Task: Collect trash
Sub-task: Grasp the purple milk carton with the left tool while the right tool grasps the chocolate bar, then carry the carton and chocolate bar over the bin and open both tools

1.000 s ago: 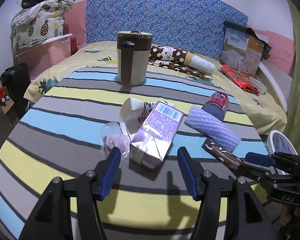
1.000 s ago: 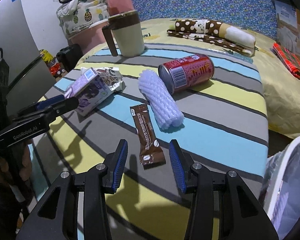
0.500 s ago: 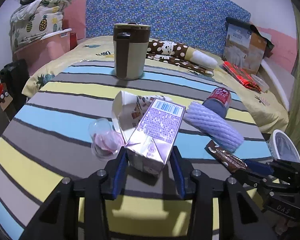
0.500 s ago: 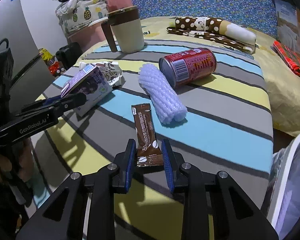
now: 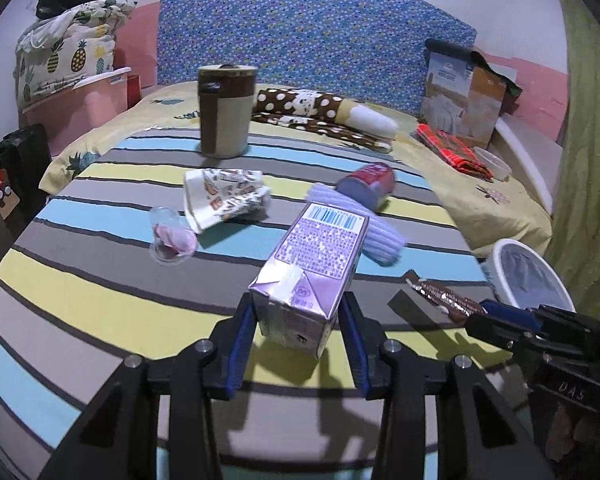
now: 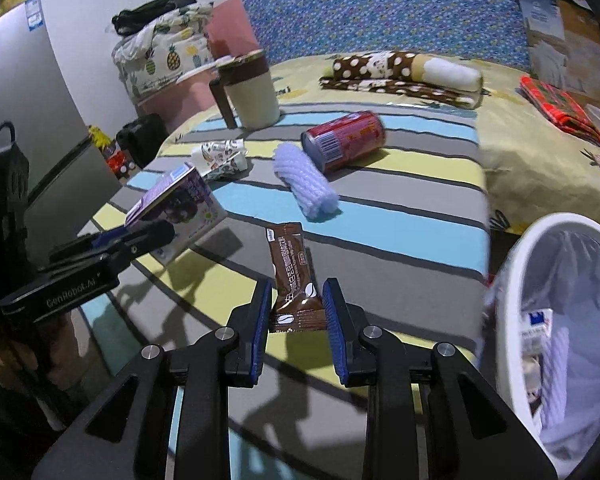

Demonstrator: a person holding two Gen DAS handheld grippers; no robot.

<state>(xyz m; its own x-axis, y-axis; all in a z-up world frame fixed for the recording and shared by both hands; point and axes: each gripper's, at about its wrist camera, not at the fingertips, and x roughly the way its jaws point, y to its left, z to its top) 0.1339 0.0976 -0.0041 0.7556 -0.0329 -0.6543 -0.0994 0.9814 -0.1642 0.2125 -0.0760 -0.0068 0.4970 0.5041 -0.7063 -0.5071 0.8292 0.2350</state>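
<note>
- Your work surface is a desk (image 5: pixel 100 296) under a striped cloth of grey, yellow and blue bands, set in front of a bed (image 5: pixel 500 200) with a blue patterned headboard.
- Your left gripper (image 5: pixel 298 344) has its jaws closed on a purple drink carton (image 5: pixel 312 268); the blue pads press on both sides of its lower end, and the carton is lifted off the cloth, its shadow lying beneath it.
- Your right gripper (image 6: pixel 296 320) has its jaws clamped on the lower end of a brown sachet (image 6: pixel 294 276), which stands upward from the pads, clear of the desk.
- A white bin (image 6: pixel 540 320) with a liner sits at the right edge of the desk, just beside your right gripper; wrappers are visible inside it.
- On the cloth lie a red can (image 6: pixel 344 140) on its side, a lavender ribbed foam sleeve (image 6: pixel 306 184) touching it, a crumpled printed paper wrapper (image 5: pixel 224 200) and a clear plastic cup (image 5: pixel 170 238) tipped over near the wrapper.
- A lidded brown and cream mug (image 5: pixel 226 112) stands upright at the far edge of the desk.
</note>
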